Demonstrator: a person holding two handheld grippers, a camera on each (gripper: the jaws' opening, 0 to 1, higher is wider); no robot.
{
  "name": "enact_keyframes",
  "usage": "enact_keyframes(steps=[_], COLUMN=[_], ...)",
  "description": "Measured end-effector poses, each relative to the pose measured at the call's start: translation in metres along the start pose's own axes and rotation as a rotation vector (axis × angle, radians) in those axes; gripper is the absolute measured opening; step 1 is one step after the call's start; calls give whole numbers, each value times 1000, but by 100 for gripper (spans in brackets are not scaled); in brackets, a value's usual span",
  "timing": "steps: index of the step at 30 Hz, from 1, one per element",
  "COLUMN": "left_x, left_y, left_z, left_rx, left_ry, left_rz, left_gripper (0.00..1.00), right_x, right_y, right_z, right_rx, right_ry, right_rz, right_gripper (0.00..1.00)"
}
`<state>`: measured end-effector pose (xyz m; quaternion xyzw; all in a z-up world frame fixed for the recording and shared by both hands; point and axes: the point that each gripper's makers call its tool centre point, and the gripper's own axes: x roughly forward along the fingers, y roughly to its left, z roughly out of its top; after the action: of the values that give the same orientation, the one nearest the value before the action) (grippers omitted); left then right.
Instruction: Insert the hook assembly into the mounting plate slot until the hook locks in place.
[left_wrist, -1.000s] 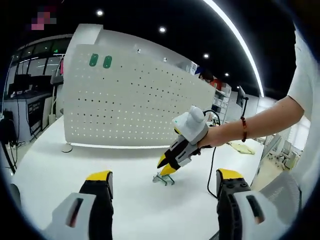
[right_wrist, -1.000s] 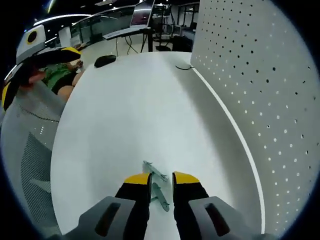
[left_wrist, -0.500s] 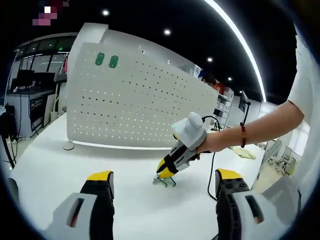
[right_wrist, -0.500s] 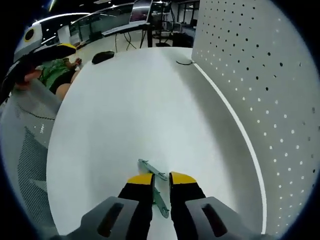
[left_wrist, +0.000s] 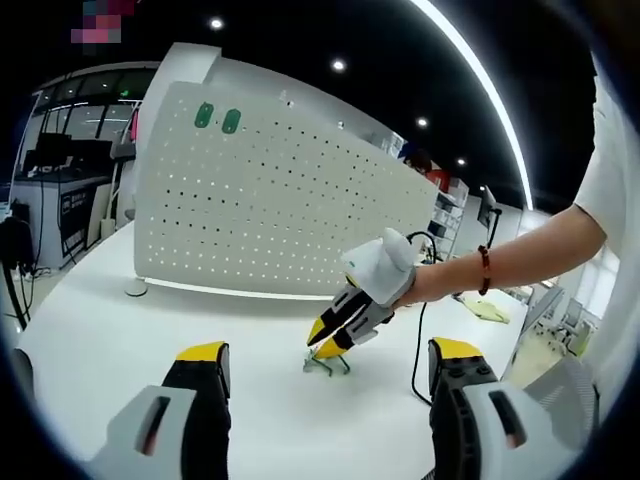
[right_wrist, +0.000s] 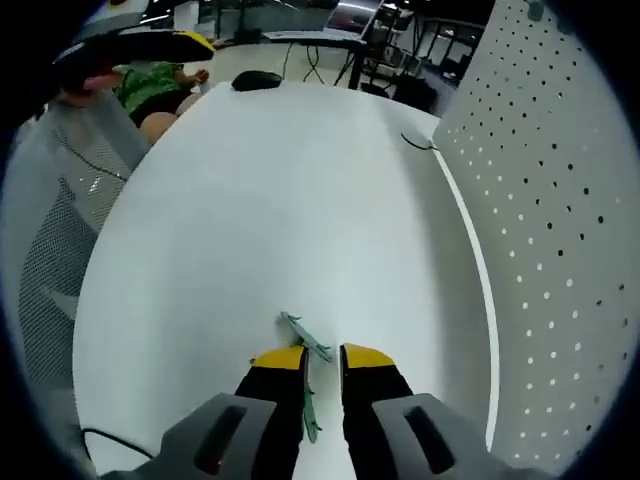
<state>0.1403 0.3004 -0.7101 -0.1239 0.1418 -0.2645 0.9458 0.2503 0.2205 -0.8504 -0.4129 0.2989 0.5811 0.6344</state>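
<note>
A small green-tinted metal hook assembly (left_wrist: 326, 362) lies on the white table (left_wrist: 120, 330), in front of the white perforated mounting plate (left_wrist: 270, 210). In the left gripper view a hand holds my right gripper (left_wrist: 323, 342) with its yellow tips down on the hook. In the right gripper view the hook (right_wrist: 303, 342) runs back between the two narrow-set jaws of my right gripper (right_wrist: 322, 358), which looks shut on it. My left gripper (left_wrist: 328, 352) hangs above the near table, open wide with nothing in it. The mounting plate (right_wrist: 560, 200) stands along the right.
A black cable (left_wrist: 420, 340) trails behind the right gripper. A grey mesh chair (right_wrist: 60, 240) stands at the table's left edge. A dark computer mouse (right_wrist: 258, 78) and a small cable (right_wrist: 415, 140) lie at the far end. Desks and monitors stand beyond.
The right gripper's jaws have drawn a little closer around the hook. Both cameras have shifted slightly; the hook lies in the same spot on the table.
</note>
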Motion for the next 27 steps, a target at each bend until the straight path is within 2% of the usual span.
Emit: enact_keyframes(steps=[3, 8, 12, 17, 27], left_x=[0, 1, 0, 0, 0], left_y=[1, 0, 1, 1, 2], left_z=[0, -2, -3, -3, -2], left_rx=[-4, -4, -10, -11, -16], left_ry=[1, 8, 8, 9, 4], left_rz=[2, -1, 0, 0, 9], left_gripper=[83, 83, 82, 82, 81], right_x=[0, 3, 3, 3, 8], right_y=[1, 8, 11, 7, 8], right_z=[2, 3, 4, 8, 11], right_rx=[-53, -10, 22, 16, -63], right_ry=[3, -4, -5, -10, 1], right_rz=[-16, 12, 17, 2, -8], right_gripper=[4, 1, 3, 6, 6])
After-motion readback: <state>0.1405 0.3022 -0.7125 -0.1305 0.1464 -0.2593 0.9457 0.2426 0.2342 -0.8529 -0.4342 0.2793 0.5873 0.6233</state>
